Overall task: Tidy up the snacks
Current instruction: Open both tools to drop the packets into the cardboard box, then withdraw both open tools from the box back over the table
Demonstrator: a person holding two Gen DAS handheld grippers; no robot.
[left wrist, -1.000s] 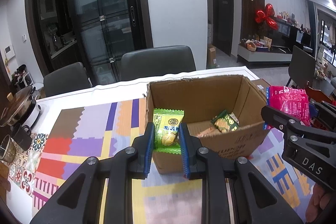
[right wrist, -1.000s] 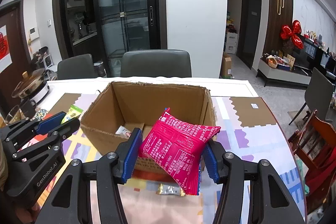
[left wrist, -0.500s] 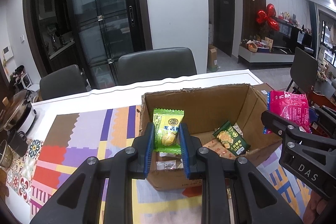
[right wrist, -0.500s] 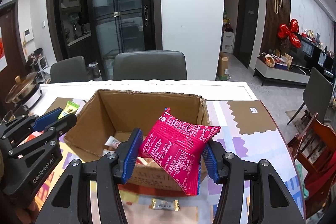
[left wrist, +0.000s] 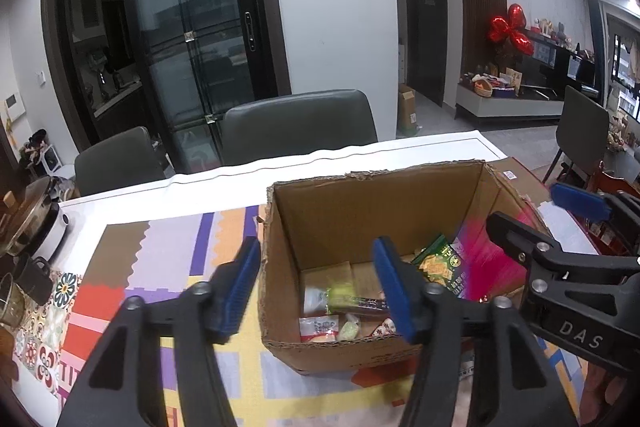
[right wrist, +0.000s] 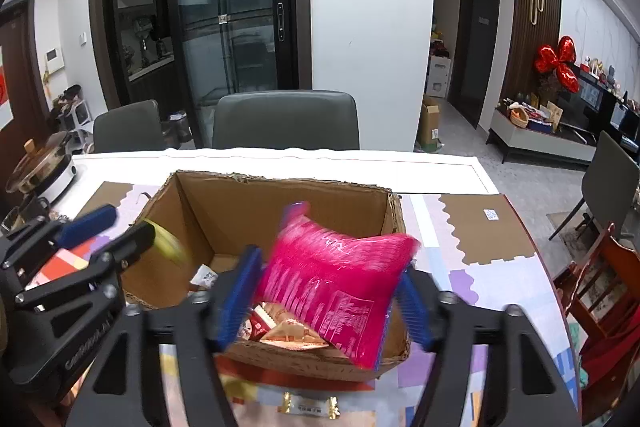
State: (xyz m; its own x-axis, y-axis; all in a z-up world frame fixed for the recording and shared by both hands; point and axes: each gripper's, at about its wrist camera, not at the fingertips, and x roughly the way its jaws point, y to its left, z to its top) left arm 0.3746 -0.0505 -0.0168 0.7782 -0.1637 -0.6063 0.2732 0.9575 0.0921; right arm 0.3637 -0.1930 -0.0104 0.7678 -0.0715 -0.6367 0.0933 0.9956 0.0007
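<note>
Both my tongs are opening over the cardboard box (left wrist: 320, 227). My left tongs (left wrist: 316, 287), which held the green packet (right wrist: 166, 243) a moment ago, are now empty; it is dropping inside the box. My right tongs (right wrist: 324, 299) have let go of the pink bag (right wrist: 332, 279), blurred, falling into the box. Two more snacks stowed. The box sits on a colourful mat (left wrist: 160, 251) on the white surface (left wrist: 200, 187); grey chairs (left wrist: 300, 123) stand beyond it.
</note>
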